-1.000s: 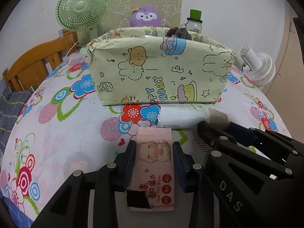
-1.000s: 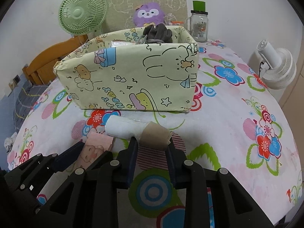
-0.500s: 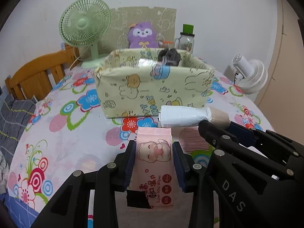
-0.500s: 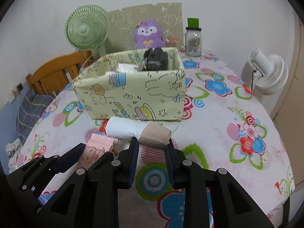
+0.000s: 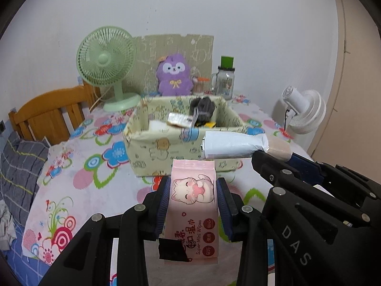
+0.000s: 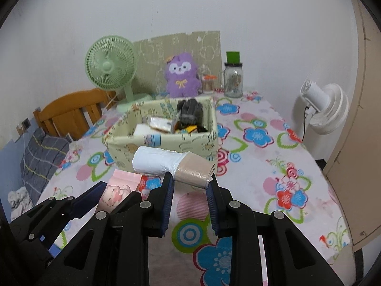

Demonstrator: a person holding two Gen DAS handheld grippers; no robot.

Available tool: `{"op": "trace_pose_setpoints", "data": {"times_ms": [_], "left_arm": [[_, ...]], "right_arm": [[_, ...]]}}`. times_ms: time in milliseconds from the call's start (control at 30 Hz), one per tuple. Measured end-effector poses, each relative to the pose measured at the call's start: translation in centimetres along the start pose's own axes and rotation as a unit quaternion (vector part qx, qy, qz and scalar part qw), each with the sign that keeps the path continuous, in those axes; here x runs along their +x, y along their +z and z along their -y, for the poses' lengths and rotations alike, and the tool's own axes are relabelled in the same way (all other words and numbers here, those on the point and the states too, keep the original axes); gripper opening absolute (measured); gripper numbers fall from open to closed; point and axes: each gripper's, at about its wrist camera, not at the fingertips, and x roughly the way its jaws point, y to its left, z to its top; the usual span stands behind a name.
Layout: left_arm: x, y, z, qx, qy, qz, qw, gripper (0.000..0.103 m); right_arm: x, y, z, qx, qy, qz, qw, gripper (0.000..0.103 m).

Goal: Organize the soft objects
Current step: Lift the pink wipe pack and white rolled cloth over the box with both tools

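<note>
My left gripper (image 5: 193,188) is shut on a pink wet-wipes pack (image 5: 194,205) with a cat print, held above the table in front of the box. My right gripper (image 6: 189,184) is shut on a white roll with a tan taped end (image 6: 171,164); the roll also shows in the left wrist view (image 5: 235,145). The pale yellow cartoon-print fabric box (image 5: 164,147) stands on the table beyond both; in the right wrist view the box (image 6: 197,143) holds a dark glove (image 6: 190,112) and several packets.
A floral tablecloth (image 6: 273,162) covers the table. Behind the box stand a green fan (image 5: 107,64), a purple plush (image 5: 175,75) and a glass jar (image 5: 225,81). A white fan (image 6: 326,112) stands at the right edge. A wooden chair (image 5: 50,116) is at the left.
Both grippers have lifted their objects off the table and risen and pulled back, so the inside of the box now shows from above.
</note>
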Motion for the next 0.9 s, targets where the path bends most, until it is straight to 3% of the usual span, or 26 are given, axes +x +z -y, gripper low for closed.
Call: {"op": "trace_pose_setpoints", "data": {"times_ms": [900], "left_arm": [[-4.6,6.4,0.0,0.012,0.0,0.074,0.9972,0.039]], "right_arm": [[-5.0,6.8,-0.6,-0.003,0.003,0.067,0.998,0.03]]}}
